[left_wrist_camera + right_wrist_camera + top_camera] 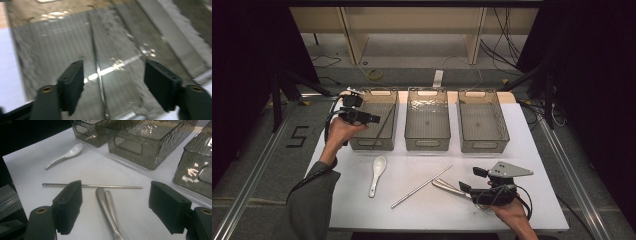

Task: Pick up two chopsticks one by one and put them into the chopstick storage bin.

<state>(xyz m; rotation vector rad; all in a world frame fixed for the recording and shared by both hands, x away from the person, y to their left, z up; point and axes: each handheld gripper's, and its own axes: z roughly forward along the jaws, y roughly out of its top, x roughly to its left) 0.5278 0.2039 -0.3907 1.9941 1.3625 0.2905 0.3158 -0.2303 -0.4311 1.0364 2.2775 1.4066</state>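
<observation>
Over the left bin, at 10 o'clock on the desk, the left tongs stand apart above a chopstick lying in the bin. At 5 o'clock, the right tongs gape, nothing clamped, over two metal handles near a second chopstick.

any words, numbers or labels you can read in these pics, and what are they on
"5": black tape on the floor, left of the table.
No other text can be read: none shows on the three bins, the white spoon, the metal chopstick, the metal handles or either hand-held gripper.
</observation>
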